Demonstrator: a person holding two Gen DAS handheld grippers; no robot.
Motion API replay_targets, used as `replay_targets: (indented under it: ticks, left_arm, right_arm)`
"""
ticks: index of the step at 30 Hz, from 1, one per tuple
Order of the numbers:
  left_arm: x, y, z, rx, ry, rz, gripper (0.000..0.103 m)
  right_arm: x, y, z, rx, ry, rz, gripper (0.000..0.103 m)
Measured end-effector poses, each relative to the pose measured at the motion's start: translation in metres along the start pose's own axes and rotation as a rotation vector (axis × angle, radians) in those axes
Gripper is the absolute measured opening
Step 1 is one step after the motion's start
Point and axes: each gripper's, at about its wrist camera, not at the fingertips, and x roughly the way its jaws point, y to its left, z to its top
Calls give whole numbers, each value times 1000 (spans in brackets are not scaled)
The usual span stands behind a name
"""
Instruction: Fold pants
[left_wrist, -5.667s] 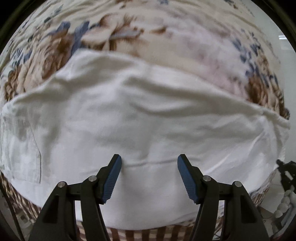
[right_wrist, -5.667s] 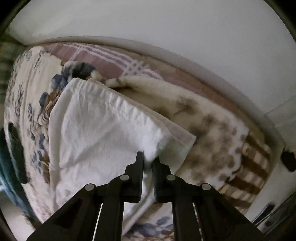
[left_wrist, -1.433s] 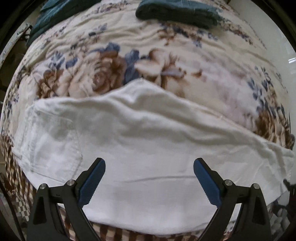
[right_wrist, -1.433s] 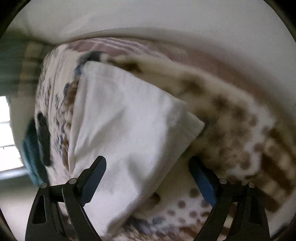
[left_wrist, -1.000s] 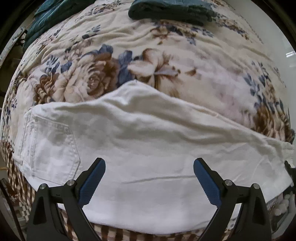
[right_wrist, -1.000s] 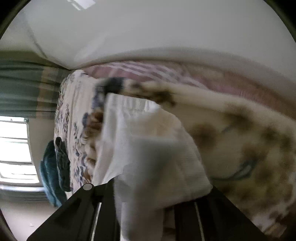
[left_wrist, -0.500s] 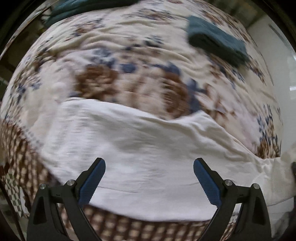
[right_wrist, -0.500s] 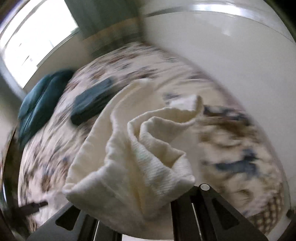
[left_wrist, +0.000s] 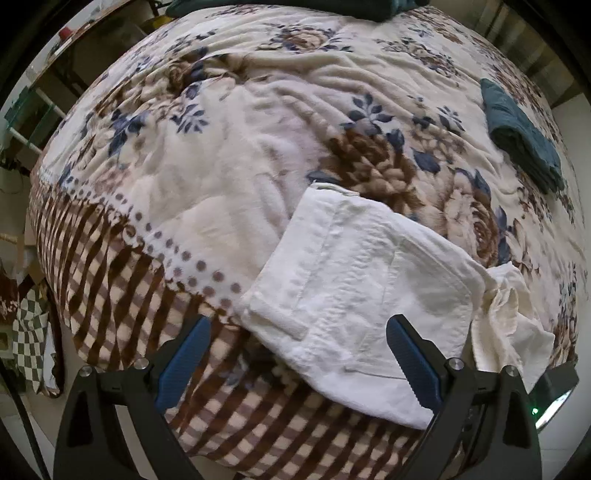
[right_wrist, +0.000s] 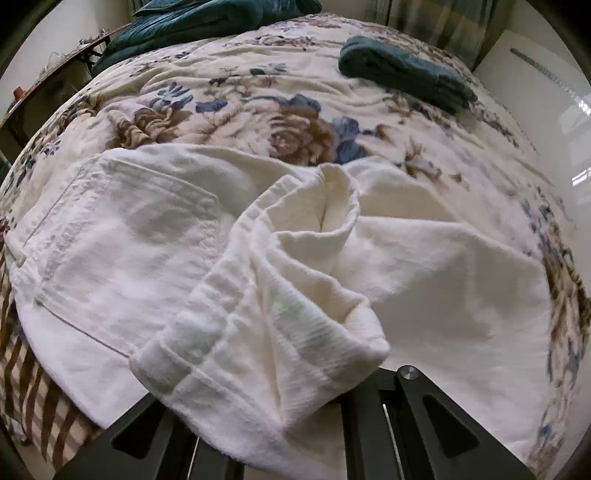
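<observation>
White pants (left_wrist: 354, 295) lie on a floral blanket, waistband and back pocket toward the bed's checked border. My left gripper (left_wrist: 297, 328) hangs open above the waist end, blue pads wide apart and touching nothing. In the right wrist view the leg end (right_wrist: 280, 332) is bunched and raised over the flat part of the pants (right_wrist: 122, 240). My right gripper (right_wrist: 295, 402) is shut on that bunch, and cloth hides its fingertips. The same raised bunch (left_wrist: 509, 317) shows at the right of the left wrist view.
A folded teal garment (left_wrist: 521, 133) (right_wrist: 402, 70) lies farther up the bed. A teal quilt (right_wrist: 207, 22) is piled at the head. The checked blanket border (left_wrist: 110, 295) drops off the near bed edge. A white wall (right_wrist: 535, 92) runs along the right.
My right gripper shut on the leg end and swung it across the bed toward the waist, rolling as it went. The left gripper slid sideways to the waist end, still open.
</observation>
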Motion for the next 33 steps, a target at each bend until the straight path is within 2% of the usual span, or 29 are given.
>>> replay_targets:
  ticks: [3, 5, 6, 7, 8, 9, 10, 12, 14, 16, 17, 20, 23, 25, 26, 27, 28, 29, 30, 33]
  left_arm:
    - [0, -1, -1, 3, 8, -21, 97]
    - [-1, -6, -2, 16, 6, -32, 97]
    - [-1, -11, -1, 26, 5, -39, 97]
    - [-1, -15, -1, 36, 6, -44, 97]
    - [-1, -20, 0, 42, 9, -55, 97]
    - [-1, -25, 1, 45, 12, -70, 97]
    - [-2, -31, 2, 48, 15, -84, 97]
    - [-4, -46, 4, 57, 18, -125, 97]
    - [-4, -65, 5, 71, 31, -187, 97]
    - [5, -86, 4, 86, 78, -252, 97]
    - [16, -102, 3, 100, 125, -290, 97]
    - [55, -139, -5, 155, 259, -327, 97]
    - [95, -166, -19, 193, 371, -320, 95]
    - [103, -171, -24, 209, 369, -301, 76]
    - [101, -171, -28, 231, 341, -280, 61]
    - [98, -171, -32, 259, 316, -268, 40]
    - [96, -169, -35, 289, 293, -237, 32]
    - [97, -161, -40, 297, 281, -228, 31]
    - [99, -154, -43, 289, 287, -222, 31]
    - [103, -139, -50, 277, 315, -193, 32]
  right_arm:
    - [-16, 17, 13, -88, -48, 5, 8]
    - [-18, 29, 16, -145, -44, 28, 9]
    - [-10, 35, 17, -170, 7, 45, 18]
    - [3, 37, 17, -182, 75, 59, 32]
    - [11, 38, 16, -179, 127, 88, 35]
    - [16, 32, 16, -145, 181, 136, 42]
    - [13, 26, 17, -118, 194, 175, 67]
    - [-5, 5, 19, -20, 199, 302, 87]
    - [-33, -25, 17, 107, 181, 447, 87]
    - [-61, -67, 8, 275, 151, 499, 87]
    - [-67, -83, 3, 341, 149, 502, 87]
    - [-74, -161, -38, 678, 203, 435, 87]
    - [-56, -220, -90, 951, 289, 372, 87]
    - [-40, -244, -121, 1104, 333, 397, 84]
    - [-30, -250, -132, 1150, 350, 413, 82]
    - [-23, -254, -140, 1178, 370, 413, 71]
    - [-17, -257, -147, 1209, 374, 417, 49]
    - [-14, -260, -152, 1225, 372, 401, 39]
    - [-11, -262, -155, 1225, 371, 375, 35]
    - [-10, -265, -156, 1195, 374, 297, 35]
